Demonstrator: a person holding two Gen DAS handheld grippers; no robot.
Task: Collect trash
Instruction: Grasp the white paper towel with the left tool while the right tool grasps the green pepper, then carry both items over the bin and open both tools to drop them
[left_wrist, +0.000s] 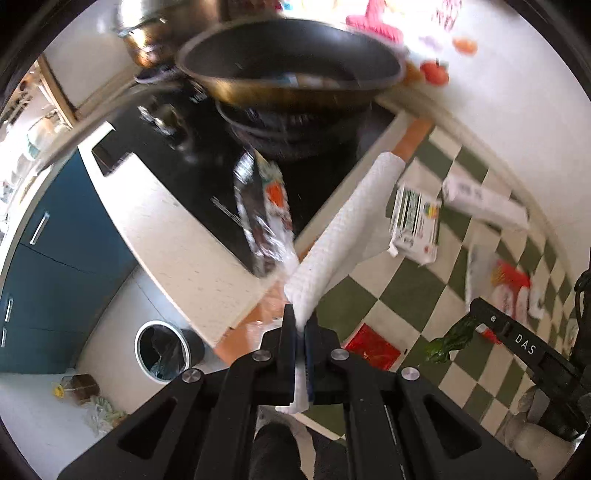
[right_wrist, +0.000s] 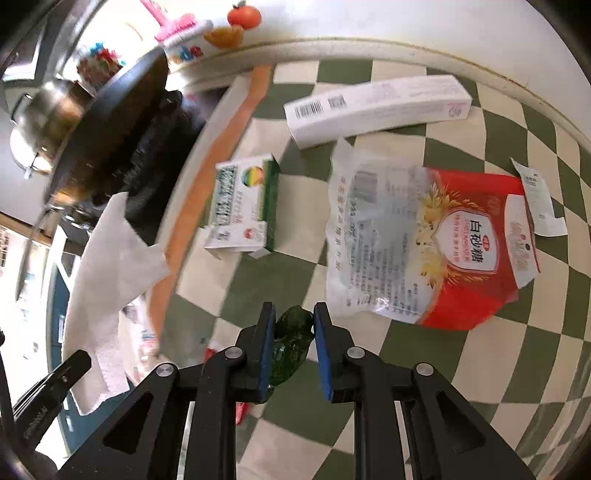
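My left gripper (left_wrist: 301, 325) is shut on a white paper towel (left_wrist: 347, 229) and a crinkled foil wrapper (left_wrist: 264, 218), held up over the counter edge. The towel also shows in the right wrist view (right_wrist: 114, 251). My right gripper (right_wrist: 294, 314) is shut on a crumpled green wrapper (right_wrist: 290, 341), also seen in the left wrist view (left_wrist: 448, 341). On the green checked cloth (right_wrist: 424, 387) lie a sugar bag (right_wrist: 436, 243), a small green-and-white carton (right_wrist: 245, 206), a long white box (right_wrist: 376, 107) and a paper slip (right_wrist: 537, 197).
A bin with a black liner (left_wrist: 162, 350) stands on the floor below the counter (left_wrist: 177, 243). A black pan (left_wrist: 291, 62) sits on the stove behind. A red wrapper (left_wrist: 373, 350) lies on the cloth. A tomato (right_wrist: 243, 16) rests by the wall.
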